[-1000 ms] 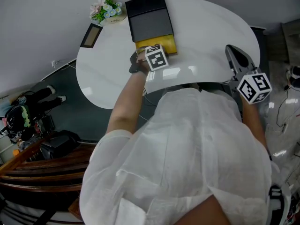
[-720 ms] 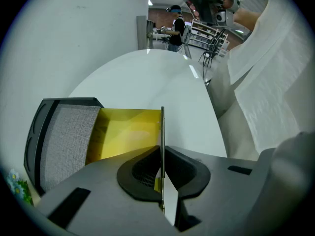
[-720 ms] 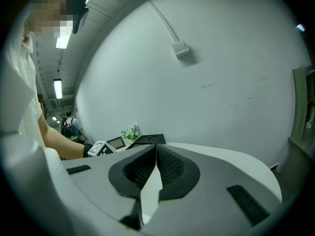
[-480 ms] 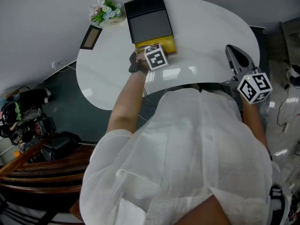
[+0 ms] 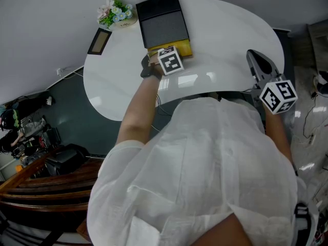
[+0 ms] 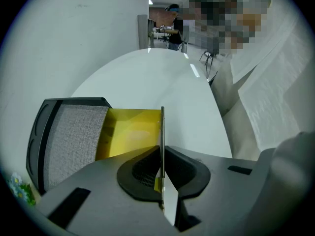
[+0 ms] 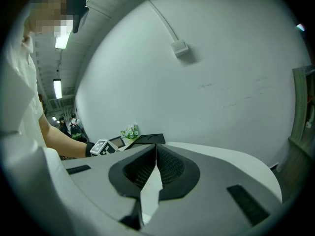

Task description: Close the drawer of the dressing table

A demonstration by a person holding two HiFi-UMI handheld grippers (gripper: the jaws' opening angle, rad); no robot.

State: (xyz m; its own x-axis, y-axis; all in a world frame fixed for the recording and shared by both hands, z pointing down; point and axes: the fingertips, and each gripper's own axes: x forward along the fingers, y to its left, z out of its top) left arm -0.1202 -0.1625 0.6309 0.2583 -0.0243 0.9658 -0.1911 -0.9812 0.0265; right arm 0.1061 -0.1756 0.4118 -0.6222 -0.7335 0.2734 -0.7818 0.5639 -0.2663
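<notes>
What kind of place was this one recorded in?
Likely a staged dressing-table corner in a workshop or lab: a white rounded tabletop against a bare wall, a black box with its yellow drawer pulled out, and cluttered gear on the floor.

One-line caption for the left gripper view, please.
Left gripper shut on the front panel of the open yellow drawer, sticking out of a dark box on the white table.

Background, head view: the dark-clothed person (image 5: 11, 128) on the floor (image 5: 87, 124) has shifted toward the frame's left edge, now partly cut off.
</notes>
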